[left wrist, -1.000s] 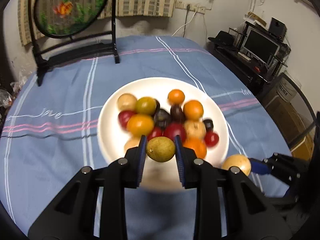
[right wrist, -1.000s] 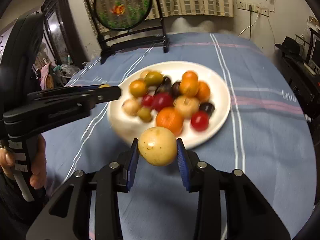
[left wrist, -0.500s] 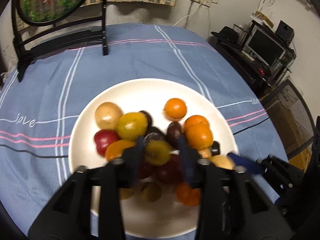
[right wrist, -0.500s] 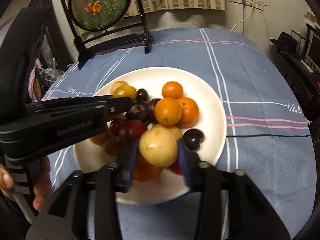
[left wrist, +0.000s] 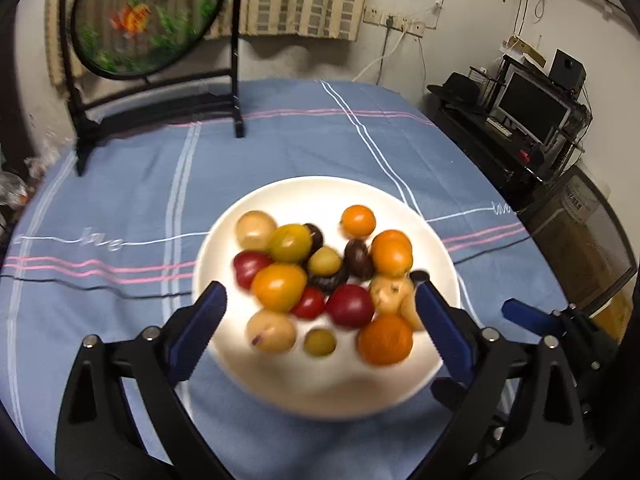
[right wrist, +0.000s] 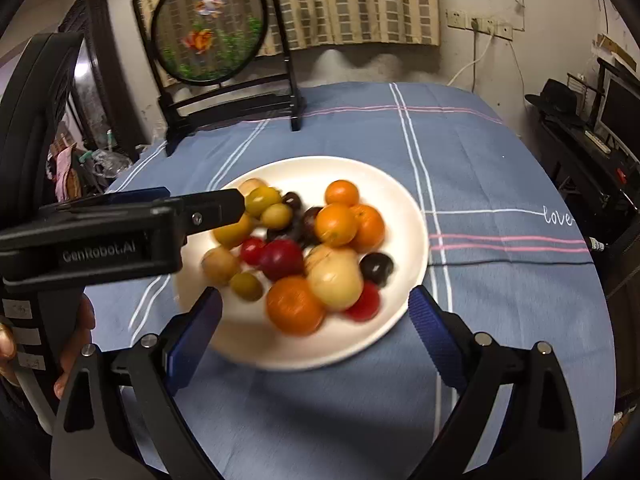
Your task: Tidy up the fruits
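Motion blur softens the fruits (left wrist: 320, 280) on the plate (left wrist: 436, 240), so several small dark ones in the middle of the pile are hard to tell apart. In the left view the right gripper (left wrist: 532, 316) shows only as a blue tip and black frame at the right edge; its fingers are cut off there. In the right view the left gripper (right wrist: 120, 232) crosses in from the left and covers the plate's left rim and part of a yellow fruit (right wrist: 234, 232). The hand (right wrist: 76, 332) holding it is half out of frame.

The left gripper's side reads "GenRobot.AI". White stitching on the blue cloth (right wrist: 500, 160) over the surface reads "love" (right wrist: 558, 218); in the left view the same word is blurred and partly cut by the plate.

A second ago the left fingers held a green-yellow fruit and the right fingers a pale yellow one, both near the plate's near rim. Now both pairs of fingers are spread wide and hold nothing. The pale fruit (right wrist: 334, 276) lies in the pile beside an orange (right wrist: 296, 306), and all the fruits lie on the plate, which stands on the cloth in front of a round fish screen (left wrist: 144, 16).
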